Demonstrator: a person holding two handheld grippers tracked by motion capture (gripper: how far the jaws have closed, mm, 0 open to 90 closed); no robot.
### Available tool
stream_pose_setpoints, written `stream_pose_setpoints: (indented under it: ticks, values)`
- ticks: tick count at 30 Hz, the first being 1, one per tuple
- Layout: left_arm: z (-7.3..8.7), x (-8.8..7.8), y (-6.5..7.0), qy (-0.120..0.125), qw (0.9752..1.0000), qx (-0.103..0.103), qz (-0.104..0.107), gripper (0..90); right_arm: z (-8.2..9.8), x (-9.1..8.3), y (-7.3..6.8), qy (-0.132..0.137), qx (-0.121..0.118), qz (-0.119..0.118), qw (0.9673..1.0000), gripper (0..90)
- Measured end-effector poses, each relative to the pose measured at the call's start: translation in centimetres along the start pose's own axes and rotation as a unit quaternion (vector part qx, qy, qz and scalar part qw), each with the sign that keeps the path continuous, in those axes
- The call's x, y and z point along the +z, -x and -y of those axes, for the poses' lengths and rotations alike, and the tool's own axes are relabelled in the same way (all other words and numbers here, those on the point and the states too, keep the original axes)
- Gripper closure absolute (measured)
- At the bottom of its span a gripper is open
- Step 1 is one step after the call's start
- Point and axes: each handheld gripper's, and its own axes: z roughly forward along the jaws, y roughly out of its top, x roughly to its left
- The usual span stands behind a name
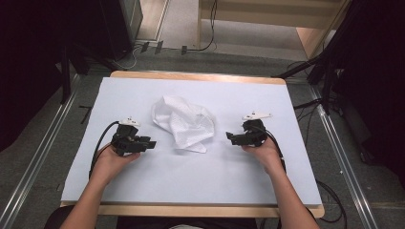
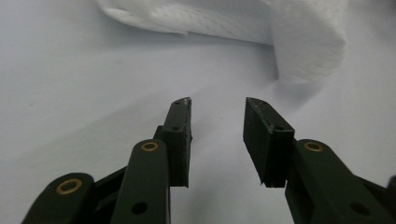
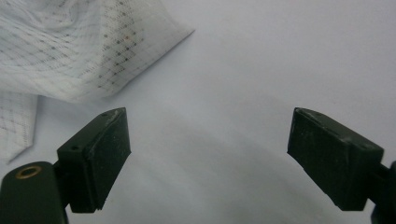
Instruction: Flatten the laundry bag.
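Cloth (image 1: 184, 122) lies crumpled mid-table, between the grippers. Left gripper (image 1: 152, 142) just beside its left edge, jaws part open, empty. Right gripper (image 1: 229, 137) near its right, jaws wide, empty. Advice: pinch opposite corners low, single layer only.

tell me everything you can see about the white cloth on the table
The white cloth is thin fabric, crumpled into a loose heap with folds and a raised edge, not spread flat. Up close, in the right gripper view, it carries a fine grid of small dots. It lies near the middle of the table on its white cover, between the left gripper and the right gripper. Both grippers point toward it with jaws open and empty; neither touches it.
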Motion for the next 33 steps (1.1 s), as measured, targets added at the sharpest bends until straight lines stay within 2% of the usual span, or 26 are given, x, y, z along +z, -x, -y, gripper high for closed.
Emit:
stream_pose_setpoints:
  ticks: [1,3,4,5,7,8,10,11,15,19,22,28,33]
  values:
    - [0.0,0.0,0.0,0.000,1.0000,0.000,0.000,63.7,0.0,0.0,0.0,0.000,0.000,0.000,1.0000,14.1]
    - [-0.2,-0.3,-0.2,0.009,0.9999,-0.012,0.008,63.6,-0.1,-0.1,-0.2,-0.001,0.004,0.001,1.0000,14.1]
    - [-0.2,-0.4,-0.1,0.011,0.9999,-0.009,0.007,62.2,-0.2,-0.1,-0.4,0.001,0.005,-0.003,1.0000,14.0]
    - [-0.2,-0.4,-0.1,0.011,0.9999,-0.006,0.003,58.9,-0.2,-0.1,-0.6,0.002,0.005,-0.005,1.0000,14.0]
    - [-0.3,-0.4,-0.1,0.008,0.9999,-0.007,0.004,52.8,-0.2,-0.2,-0.9,0.003,0.005,0.006,1.0000,14.0]
    - [-0.4,-0.4,-0.3,0.005,0.9998,-0.014,0.010,50.2,-0.2,-0.3,-1.0,0.003,0.002,0.008,1.0000,14.0]
    - [-0.4,-0.3,-0.5,0.005,0.9998,-0.015,0.014,50.4,-0.1,-0.4,-1.2,0.003,-0.002,-0.004,1.0000,14.3]
    - [-0.4,-0.3,-0.6,0.004,0.9998,-0.009,0.016,50.4,-0.1,-0.4,-1.2,0.000,-0.002,-0.006,1.0000,16.0]
    - [-0.6,-0.3,-0.7,0.011,0.9997,-0.009,0.022,49.5,-0.1,-0.5,-1.2,-0.008,0.010,-0.036,0.9993,29.5]
    - [-0.8,-0.2,-0.7,0.015,0.9996,-0.002,0.023,47.2,-0.1,-0.6,-1.4,-0.010,0.000,-0.036,0.9993,34.7]
    - [-0.8,-0.1,-0.7,0.014,0.9997,0.001,0.021,46.5,-0.2,-0.7,-1.4,-0.009,0.002,-0.039,0.9992,36.9]
    - [-0.8,-0.1,-0.8,0.016,0.9996,0.003,0.022,43.6,-0.7,-0.9,-1.6,-0.006,0.019,-0.052,0.9985,41.9]
    - [-0.8,-0.2,-1.0,0.015,0.9996,-0.002,0.023,42.4,-0.9,-0.7,-1.7,-0.013,0.027,-0.052,0.9982,42.2]
